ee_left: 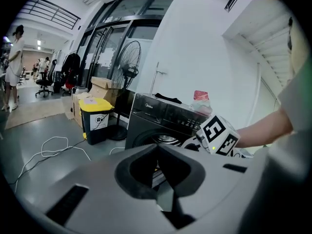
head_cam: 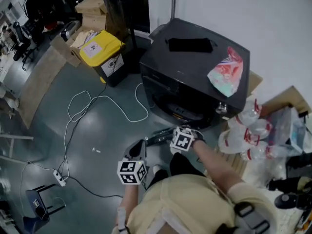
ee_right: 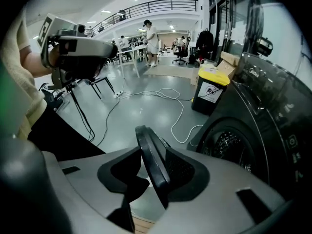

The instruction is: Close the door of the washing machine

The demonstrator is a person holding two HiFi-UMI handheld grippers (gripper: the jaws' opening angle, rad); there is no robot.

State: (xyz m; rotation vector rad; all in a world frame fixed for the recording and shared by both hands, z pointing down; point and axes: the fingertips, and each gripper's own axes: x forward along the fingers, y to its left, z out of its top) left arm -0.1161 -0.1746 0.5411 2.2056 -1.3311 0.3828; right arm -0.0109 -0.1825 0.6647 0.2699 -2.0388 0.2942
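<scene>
Two grippers work at the front of a dark washing machine (head_cam: pixel 195 67), whose round door (ee_right: pixel 148 147) stands swung out from the drum opening (ee_right: pixel 226 150), edge-on and tilted. The right gripper (ee_right: pixel 146 186) has its jaws fairly wide with the door's rim between them. The rim lies against the ribbed pad (ee_right: pixel 179 171) on the machine's side, and a sliver of floor shows between it and the other finger (ee_right: pixel 123 212). The left gripper (ee_left: pixel 163 189) hangs just beside the right one, aimed at the machine's front, its jaws drawn close together with nothing between them and well short of the door. A pink packet (head_cam: pixel 226 72) lies on the machine's top, and a white cable (head_cam: pixel 97 106) loops across the floor.
</scene>
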